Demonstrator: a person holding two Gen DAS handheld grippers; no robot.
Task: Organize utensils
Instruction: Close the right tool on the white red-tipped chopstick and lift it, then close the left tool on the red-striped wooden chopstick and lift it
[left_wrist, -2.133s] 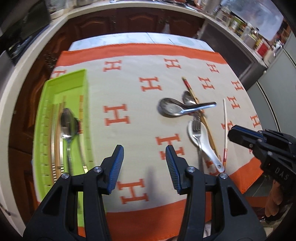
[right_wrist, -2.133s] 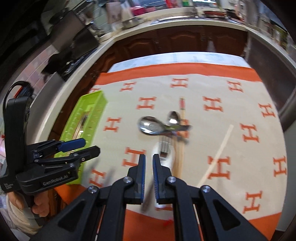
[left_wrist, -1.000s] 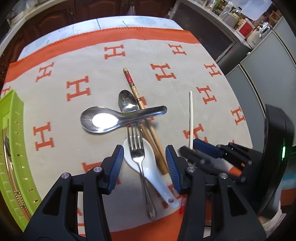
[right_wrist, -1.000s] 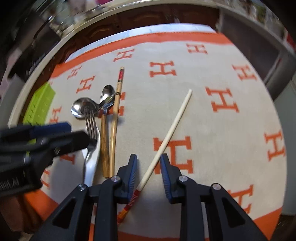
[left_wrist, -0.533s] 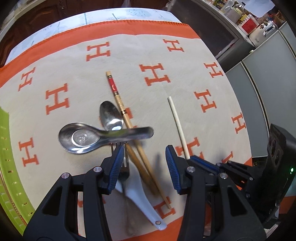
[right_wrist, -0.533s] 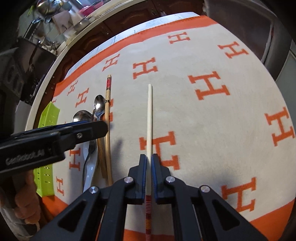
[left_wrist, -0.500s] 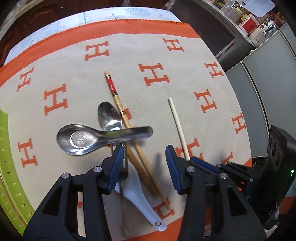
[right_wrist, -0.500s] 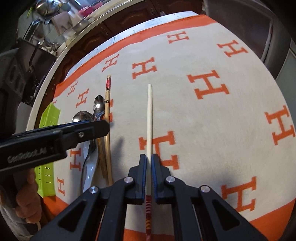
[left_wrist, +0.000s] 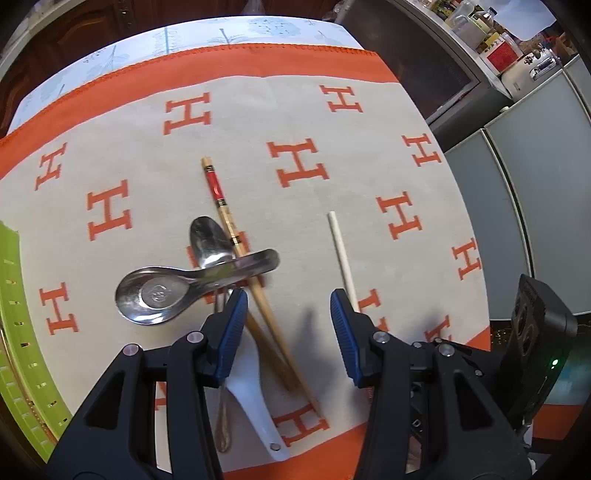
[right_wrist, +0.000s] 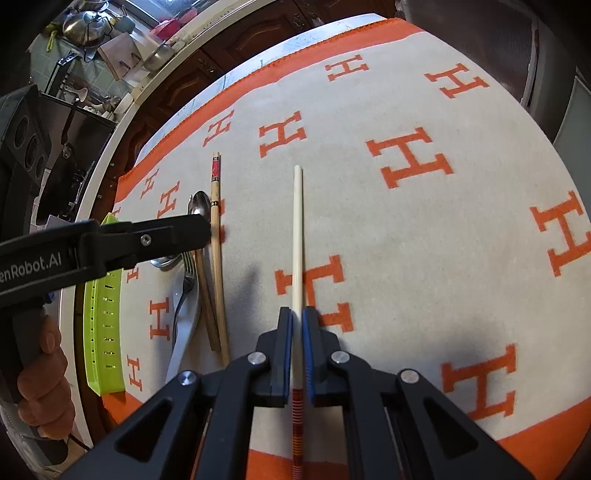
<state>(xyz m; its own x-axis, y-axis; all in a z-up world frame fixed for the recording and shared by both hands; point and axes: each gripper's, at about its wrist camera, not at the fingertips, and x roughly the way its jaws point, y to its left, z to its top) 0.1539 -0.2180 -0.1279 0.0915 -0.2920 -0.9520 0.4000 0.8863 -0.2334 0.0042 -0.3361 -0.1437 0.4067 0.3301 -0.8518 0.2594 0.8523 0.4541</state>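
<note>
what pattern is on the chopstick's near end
Red and yellow stripes on the white chopstick, clearest in the right wrist view.

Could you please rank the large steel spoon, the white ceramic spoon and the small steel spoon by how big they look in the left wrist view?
1. Large steel spoon, fully visible.
2. White ceramic spoon; the left gripper hides its bowl, so its rank against the first is unsure.
3. Small steel spoon; only its bowl shows clearly.

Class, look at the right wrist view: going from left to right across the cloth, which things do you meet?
Green tray → white spoon with a fork lying on it → brown chopstick → white chopstick, gripped by the right gripper.
</note>
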